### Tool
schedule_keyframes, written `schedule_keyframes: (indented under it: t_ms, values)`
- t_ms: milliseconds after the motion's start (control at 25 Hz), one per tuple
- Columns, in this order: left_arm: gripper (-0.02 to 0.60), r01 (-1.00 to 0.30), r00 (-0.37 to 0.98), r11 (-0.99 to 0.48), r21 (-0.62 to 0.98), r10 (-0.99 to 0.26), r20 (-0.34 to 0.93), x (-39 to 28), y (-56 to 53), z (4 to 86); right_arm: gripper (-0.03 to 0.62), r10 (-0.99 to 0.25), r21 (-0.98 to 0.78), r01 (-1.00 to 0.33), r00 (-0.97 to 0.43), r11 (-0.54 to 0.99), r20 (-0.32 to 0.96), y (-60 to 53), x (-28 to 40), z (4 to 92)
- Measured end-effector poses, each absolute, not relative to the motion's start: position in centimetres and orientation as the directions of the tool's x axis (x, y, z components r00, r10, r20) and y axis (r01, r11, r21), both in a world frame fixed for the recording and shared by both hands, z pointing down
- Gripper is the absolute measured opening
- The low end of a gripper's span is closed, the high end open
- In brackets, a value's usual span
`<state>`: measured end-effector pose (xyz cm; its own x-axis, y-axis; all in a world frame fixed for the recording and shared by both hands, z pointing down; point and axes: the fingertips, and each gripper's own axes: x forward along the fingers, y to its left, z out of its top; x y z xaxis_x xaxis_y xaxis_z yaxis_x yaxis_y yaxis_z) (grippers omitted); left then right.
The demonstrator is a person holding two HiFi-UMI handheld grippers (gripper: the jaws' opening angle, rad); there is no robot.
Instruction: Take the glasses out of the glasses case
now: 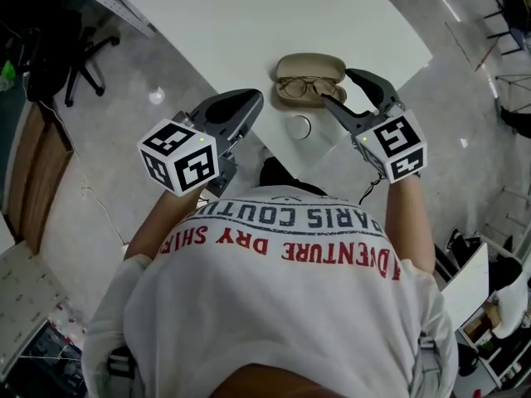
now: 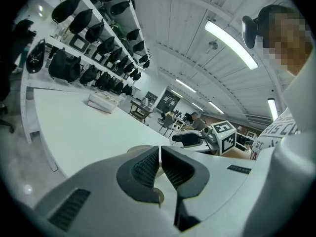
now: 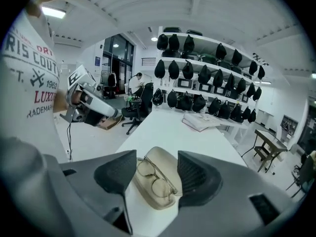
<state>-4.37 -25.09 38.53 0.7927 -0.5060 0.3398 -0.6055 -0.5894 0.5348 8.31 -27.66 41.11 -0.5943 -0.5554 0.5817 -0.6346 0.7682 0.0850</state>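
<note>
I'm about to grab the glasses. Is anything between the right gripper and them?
Nothing visible. The case lies open with the glasses exposed, and the right gripper has its open fingers framing them.

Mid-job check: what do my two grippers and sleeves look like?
Left gripper and right gripper are grey moulded shells with dark ribbed pads. Each carries a white cube with black square markers. The T-shirt is white, short-sleeved, with red lettering.
</note>
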Motion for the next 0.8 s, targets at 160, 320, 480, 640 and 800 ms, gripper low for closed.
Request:
schedule_keyframes:
  t_ms: [160, 320, 480, 640, 800]
  values:
    - [0.035, -0.625, 0.777, -0.563, 0.541, -0.518, 0.358, -4.7, -25.9, 39.6, 0.259, -0.509, 0.135, -0.573, -0.566, 0.809, 0.649, -28.6, 8.2, 43.9]
    - [0.035, -0.639, 0.764, -0.542, 0.546, -0.529, 0.369, -5.0, -26.9, 40.0, 0.255, -0.460, 0.188, -0.493, -0.518, 0.850, 0.721, -29.6, 8.3, 46.5]
    - [0.035, -0.648, 0.756, -0.529, 0.548, -0.532, 0.380, -5.3, -27.6, 40.5, 0.228, -0.420, 0.204, -0.435, -0.487, 0.877, 0.766, -30.5, 8.2, 48.7]
    - [0.035, -0.656, 0.750, -0.517, 0.551, -0.533, 0.393, -5.5, -27.9, 41.0, 0.218, -0.387, 0.217, -0.379, -0.458, 0.899, 0.800, -31.0, 8.2, 50.6]
    - [0.035, -0.659, 0.747, -0.507, 0.555, -0.526, 0.407, -5.3, -28.0, 41.8, 0.200, -0.377, 0.251, -0.326, -0.419, 0.912, 0.826, -31.3, 8.6, 52.0]
